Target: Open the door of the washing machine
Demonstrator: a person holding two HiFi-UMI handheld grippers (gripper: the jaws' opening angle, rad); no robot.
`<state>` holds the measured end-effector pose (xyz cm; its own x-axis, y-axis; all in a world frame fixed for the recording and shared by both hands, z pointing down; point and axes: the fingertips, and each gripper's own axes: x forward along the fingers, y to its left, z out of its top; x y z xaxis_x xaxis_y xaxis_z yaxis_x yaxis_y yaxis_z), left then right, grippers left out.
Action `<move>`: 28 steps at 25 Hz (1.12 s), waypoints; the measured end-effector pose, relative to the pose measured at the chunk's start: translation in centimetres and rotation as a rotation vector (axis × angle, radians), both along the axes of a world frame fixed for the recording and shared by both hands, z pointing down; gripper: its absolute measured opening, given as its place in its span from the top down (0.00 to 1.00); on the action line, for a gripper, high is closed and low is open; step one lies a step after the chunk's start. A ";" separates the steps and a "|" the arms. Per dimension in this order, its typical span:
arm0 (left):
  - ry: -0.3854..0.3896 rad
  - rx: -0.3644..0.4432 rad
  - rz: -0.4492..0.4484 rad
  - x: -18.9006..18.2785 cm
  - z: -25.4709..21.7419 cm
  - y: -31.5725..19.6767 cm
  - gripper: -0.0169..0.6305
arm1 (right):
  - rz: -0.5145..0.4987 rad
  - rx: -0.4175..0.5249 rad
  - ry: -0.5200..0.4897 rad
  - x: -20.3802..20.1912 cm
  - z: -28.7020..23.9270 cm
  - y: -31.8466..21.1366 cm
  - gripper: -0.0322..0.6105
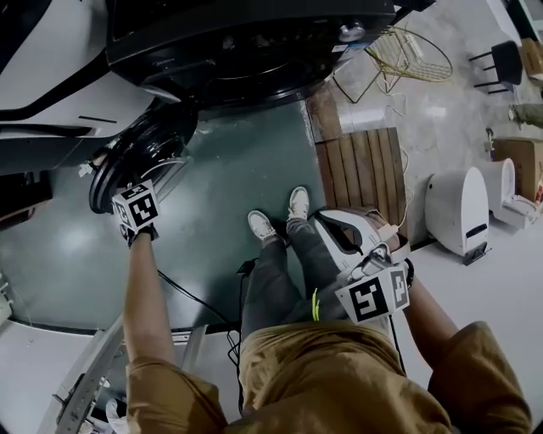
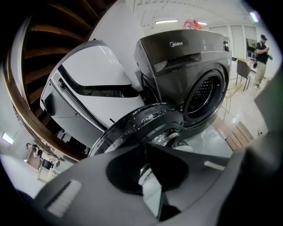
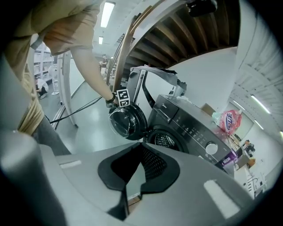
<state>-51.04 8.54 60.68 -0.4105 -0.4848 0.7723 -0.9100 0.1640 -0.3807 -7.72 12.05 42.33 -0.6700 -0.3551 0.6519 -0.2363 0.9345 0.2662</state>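
Door (image 1: 140,153) is found swung wide, left of washer (image 1: 254,42). L gripper (image 2: 146,148) jaws closed, tips set at door rim, door dead ahead. R gripper (image 3: 141,145) closed, empty, held well back.

We look down on a glossy grey-green floor (image 1: 237,186), with a slatted wooden platform (image 1: 361,182) beside it. A gold wire chair (image 1: 416,55) stands beyond. Strip lights (image 3: 107,13) glow overhead.
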 end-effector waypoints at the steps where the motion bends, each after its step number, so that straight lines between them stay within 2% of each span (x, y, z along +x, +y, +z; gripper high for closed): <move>1: 0.003 0.004 -0.004 0.1 -0.1 0.4 0.86 | 0.000 -0.002 -0.001 0.1 -0.2 0.1 0.94; 6: 0.034 0.035 -0.057 0.6 -0.9 2.3 0.86 | -0.003 0.019 -0.008 0.4 -1.5 0.4 0.94; 11: 0.090 0.060 -0.080 2.7 -2.3 3.8 0.88 | 0.001 0.069 -0.015 0.7 -3.1 1.0 0.94; 17: 0.124 0.100 -0.011 7.0 -5.8 4.0 0.88 | 0.024 0.136 -0.038 1.5 -5.7 1.0 0.94; 28: 0.172 0.260 0.101 13.3 -14.7 2.2 0.88 | 0.030 0.296 -0.057 2.7 -11.1 -0.6 0.94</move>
